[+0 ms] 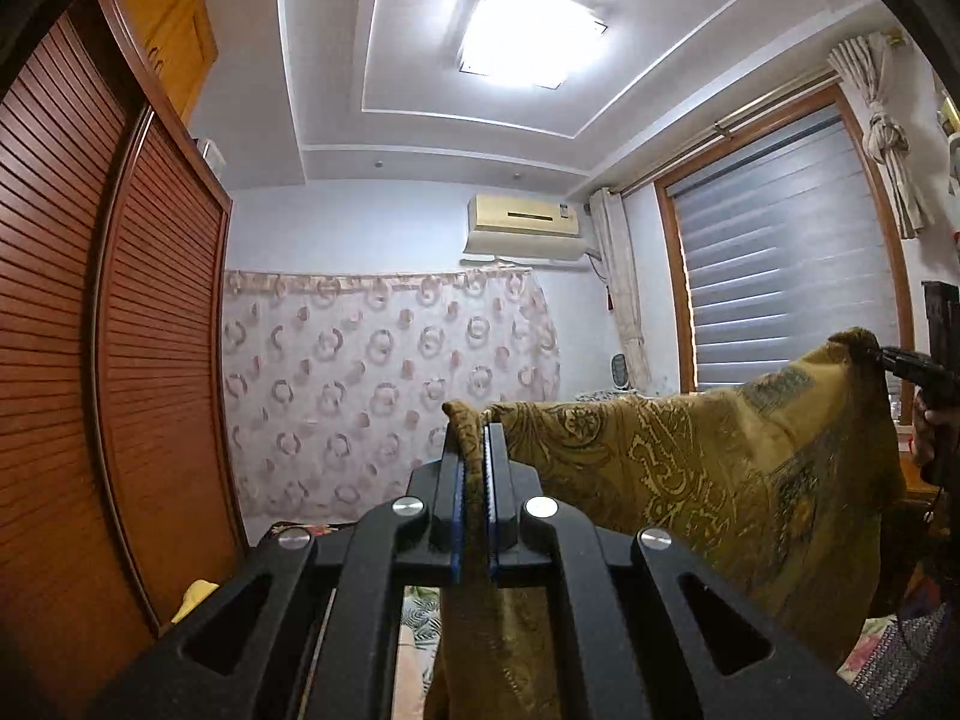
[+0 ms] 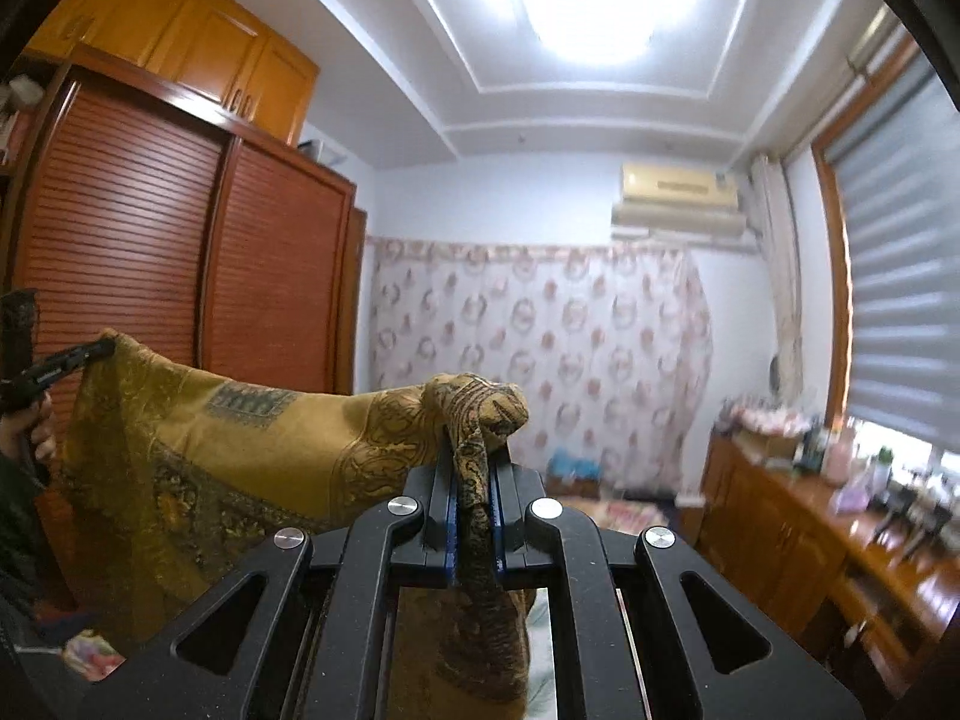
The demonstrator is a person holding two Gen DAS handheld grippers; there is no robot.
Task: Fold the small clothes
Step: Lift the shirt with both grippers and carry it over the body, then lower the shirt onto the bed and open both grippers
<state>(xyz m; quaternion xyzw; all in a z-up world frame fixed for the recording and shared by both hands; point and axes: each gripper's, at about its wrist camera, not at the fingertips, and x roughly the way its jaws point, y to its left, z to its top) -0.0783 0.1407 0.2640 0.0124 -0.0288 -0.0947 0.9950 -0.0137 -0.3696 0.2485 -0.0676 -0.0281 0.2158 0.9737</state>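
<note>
A mustard-yellow cloth with a dark paisley print [image 1: 720, 480] hangs stretched in the air between both grippers. My left gripper [image 1: 474, 438] is shut on one top corner, and fabric trails down between its fingers. My right gripper [image 2: 474, 456] is shut on the other top corner, which bunches over its fingertips. The cloth [image 2: 240, 450] spans to the left in the right wrist view, where the left gripper [image 2: 90, 354] pinches its far corner. The right gripper [image 1: 882, 357] shows at the far right of the left wrist view.
A louvred wooden wardrobe [image 1: 120, 360] stands to the left. A patterned curtain [image 1: 384, 378] covers the far wall under an air conditioner [image 1: 525, 228]. A window with a blind [image 1: 780, 276] is at the right. A wooden dresser [image 2: 810, 510] with clutter stands below it. A floral bedspread [image 1: 420, 606] lies below.
</note>
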